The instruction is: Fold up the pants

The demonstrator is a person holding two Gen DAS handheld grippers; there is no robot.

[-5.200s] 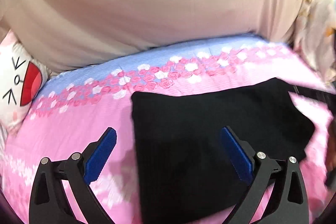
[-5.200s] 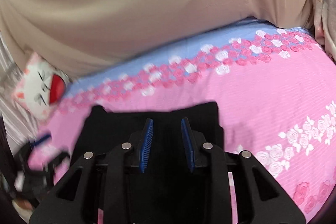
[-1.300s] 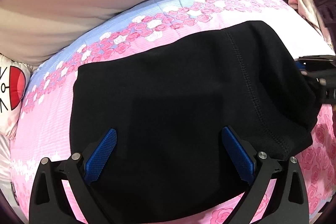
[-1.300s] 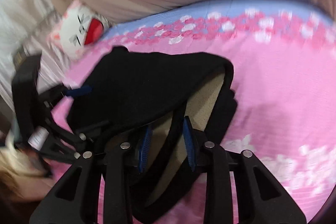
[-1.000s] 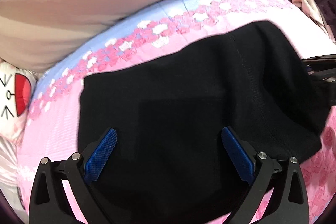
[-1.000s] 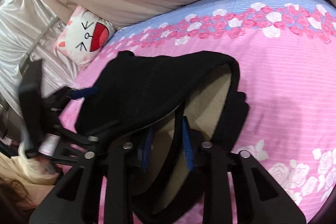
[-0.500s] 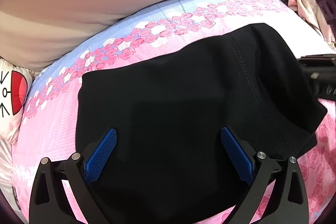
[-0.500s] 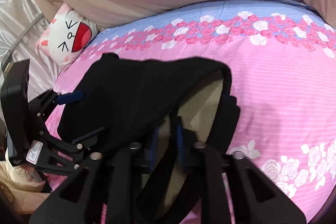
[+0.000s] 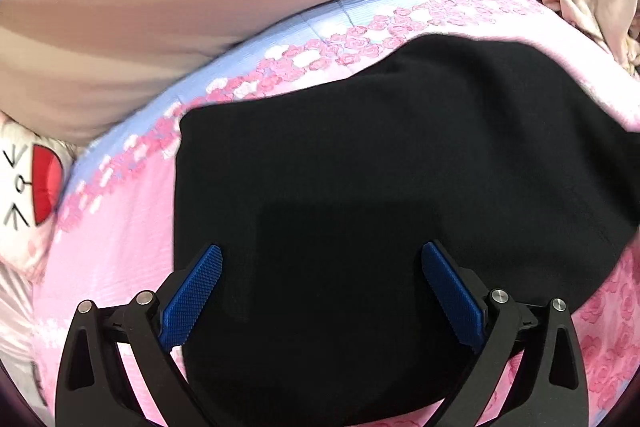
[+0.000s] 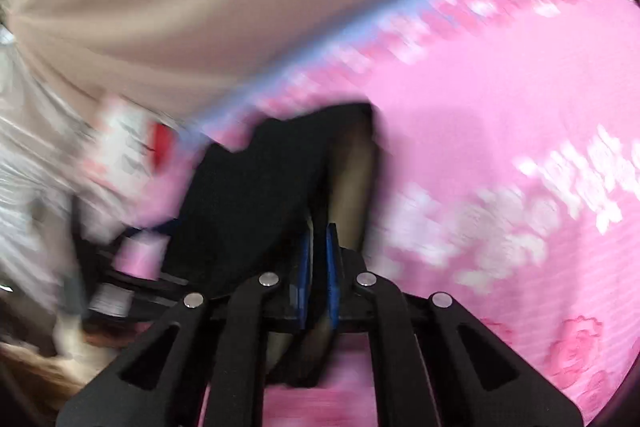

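Both hand-held grippers work over the bed: the left gripper (image 9: 320,277) hangs with its blue pads spread wide, nothing between them, while the right gripper (image 10: 319,255) has its blue pads pressed nearly together on a pinch of black cloth.

Biggest of all is the beige curtain (image 9: 200,7), a smooth drape rising beyond both grippers and filling the far side of each view. Below it spreads the pink bedsheet (image 9: 116,239), printed with roses and edged by a pale blue band on the side away from the grippers. It runs out to the left and right of the left gripper and lies broad to the right of the right gripper.

On the sheet lie the black pants (image 9: 380,187), folded into a broad dark slab directly ahead of and beneath the left gripper's open fingers. From the right wrist view, badly blurred, the pants (image 10: 256,195) lift up ahead and to the left of the closed pads, with a paler lining showing at the raised edge.

Far to the left of the left gripper, a white cushion (image 9: 28,187) with a red open mouth and drawn eyes sits at the sheet's edge.
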